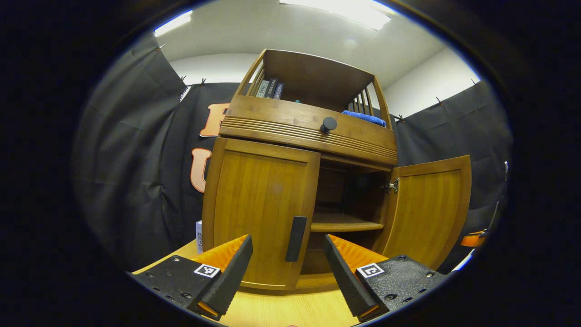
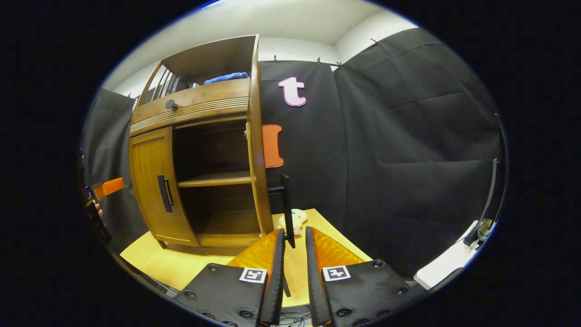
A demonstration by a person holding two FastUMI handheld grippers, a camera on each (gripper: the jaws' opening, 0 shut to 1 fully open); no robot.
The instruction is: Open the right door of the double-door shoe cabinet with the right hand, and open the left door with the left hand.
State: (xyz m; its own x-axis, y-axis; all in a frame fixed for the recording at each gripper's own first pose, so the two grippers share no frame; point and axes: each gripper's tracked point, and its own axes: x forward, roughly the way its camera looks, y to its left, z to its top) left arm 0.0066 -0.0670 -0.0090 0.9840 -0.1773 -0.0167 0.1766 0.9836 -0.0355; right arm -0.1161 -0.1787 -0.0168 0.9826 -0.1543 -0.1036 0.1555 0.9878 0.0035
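Standing on a light wooden tabletop, the brown wooden double-door shoe cabinet has its right door swung wide open, exposing an inner shelf. The left door sits closed, its dark vertical handle just ahead of the left gripper, whose fingers are spread wide with nothing between them. The right gripper has its fingers nearly together, with the open door's dark handle seen edge-on between their tips; whether they press on it cannot be told.
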